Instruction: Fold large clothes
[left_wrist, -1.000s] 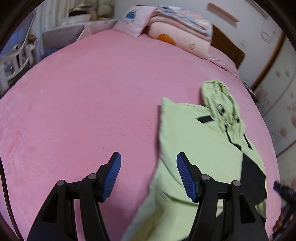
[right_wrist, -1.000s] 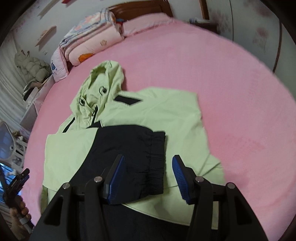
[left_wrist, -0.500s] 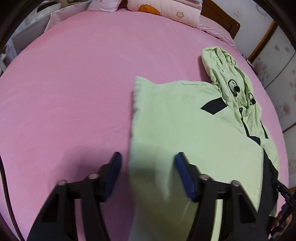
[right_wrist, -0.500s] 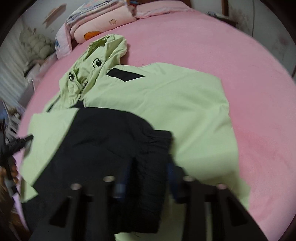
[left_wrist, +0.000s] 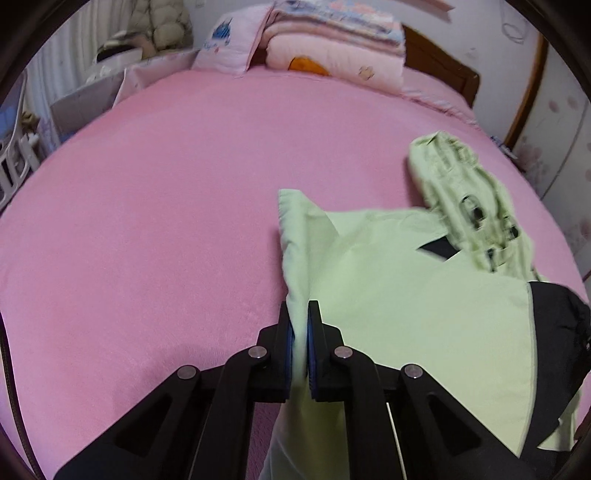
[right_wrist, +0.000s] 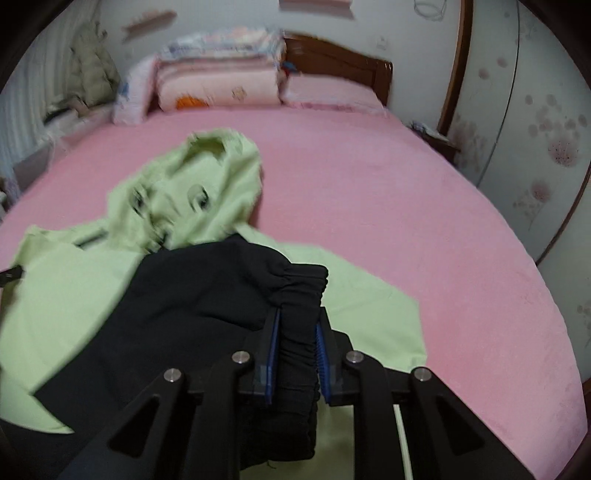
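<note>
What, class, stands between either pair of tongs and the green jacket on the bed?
Nothing visible does. The left tongs are shut on the jacket's light green edge, and the right tongs are shut on its black gathered cuff. The pink bed around the jacket shows no other object close by.

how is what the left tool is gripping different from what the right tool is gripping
The left tool is shut on a thin, smooth, light green edge of the jacket. The right tool is shut on the jacket's black gathered cuff, which is thicker and bunched, so its blue pads stand further apart than the left tool's. The green edge sits at the jacket's side over the pink bed; the cuff lies across the jacket's middle. Both are parts of one hooded jacket.
</note>
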